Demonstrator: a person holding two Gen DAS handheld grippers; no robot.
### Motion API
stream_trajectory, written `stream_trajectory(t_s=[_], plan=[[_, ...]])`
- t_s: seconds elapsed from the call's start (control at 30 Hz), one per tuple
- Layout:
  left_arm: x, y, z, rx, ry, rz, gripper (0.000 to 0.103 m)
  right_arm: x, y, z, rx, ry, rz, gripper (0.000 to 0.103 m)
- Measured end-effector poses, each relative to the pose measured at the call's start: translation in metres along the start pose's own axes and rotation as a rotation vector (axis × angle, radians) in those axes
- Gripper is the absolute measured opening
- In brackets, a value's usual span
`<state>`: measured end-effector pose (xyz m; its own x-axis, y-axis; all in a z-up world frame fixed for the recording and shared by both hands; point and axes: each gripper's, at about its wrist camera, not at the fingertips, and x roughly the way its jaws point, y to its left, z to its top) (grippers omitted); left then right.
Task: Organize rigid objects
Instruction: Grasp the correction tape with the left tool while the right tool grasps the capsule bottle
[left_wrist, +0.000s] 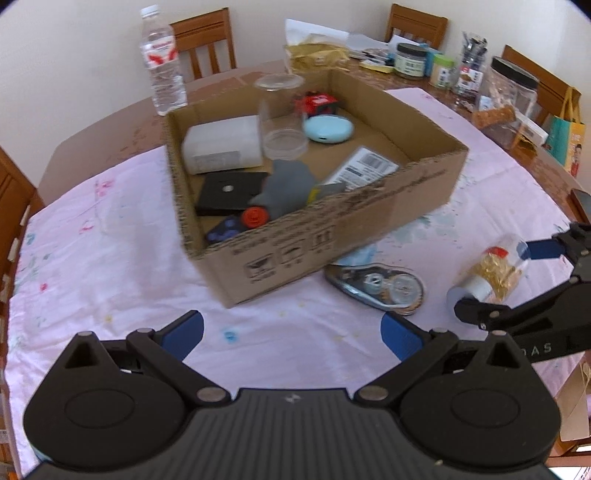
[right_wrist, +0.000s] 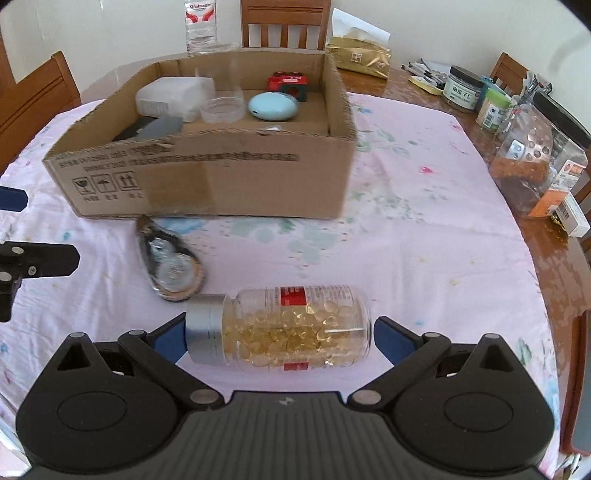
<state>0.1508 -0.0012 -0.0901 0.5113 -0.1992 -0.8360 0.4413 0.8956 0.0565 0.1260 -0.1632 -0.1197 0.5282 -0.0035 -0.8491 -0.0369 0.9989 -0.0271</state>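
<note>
Right wrist view shows the capsule bottle (right_wrist: 288, 326) lying on its side on the pink tablecloth (right_wrist: 406, 221), long axis crosswise between the spread fingers of the right gripper (right_wrist: 279, 338), cap toward the left finger. The left gripper (left_wrist: 291, 334), also open and empty, is farther off, facing the cardboard box (left_wrist: 332, 229).

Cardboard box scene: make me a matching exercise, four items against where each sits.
Items:
1. capsule bottle
2. blue oval case
3. water bottle
4. correction tape dispenser

Places:
A. inside the cardboard box
B. on the cloth, just in front of the box
C. lying sideways between the right gripper fingers
D. upright on bare table behind the box

Pairs: 1-C, 2-A, 3-D, 4-B
</note>
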Motion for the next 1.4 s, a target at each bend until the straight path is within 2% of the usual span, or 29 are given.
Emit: stream_trajectory(t_s=[0.17, 0.47, 0.77, 1.03, 1.23, 1.4], plan=[[0.014, -0.015, 0.002, 0.026, -0.004, -0.035, 0.102, 0.006, -0.018, -0.006, -0.026, 0.015, 0.000, 0.103], [0.050, -0.039, -0.002, 0.060, 0.042, 0.014, 0.102, 0.009, -0.035, -0.015, -0.029, 0.026, 0.031, 0.103], [0.059, -0.046, 0.005, 0.014, 0.018, -0.038, 0.102, 0.010, -0.038, -0.016, -0.080, 0.003, 0.065, 0.103], [0.066, -0.056, 0.013, -0.017, 0.005, -0.041, 0.102, 0.009, -0.040, -0.017, -0.109, -0.017, 0.085, 0.103], [0.067, -0.060, 0.014, 0.004, -0.020, -0.045, 0.102, 0.009, -0.041, -0.019, -0.120, -0.030, 0.093, 0.103], [0.066, -0.060, 0.016, -0.004, -0.018, -0.057, 0.097, 0.009, -0.041, -0.019, -0.129, -0.033, 0.100, 0.103]])
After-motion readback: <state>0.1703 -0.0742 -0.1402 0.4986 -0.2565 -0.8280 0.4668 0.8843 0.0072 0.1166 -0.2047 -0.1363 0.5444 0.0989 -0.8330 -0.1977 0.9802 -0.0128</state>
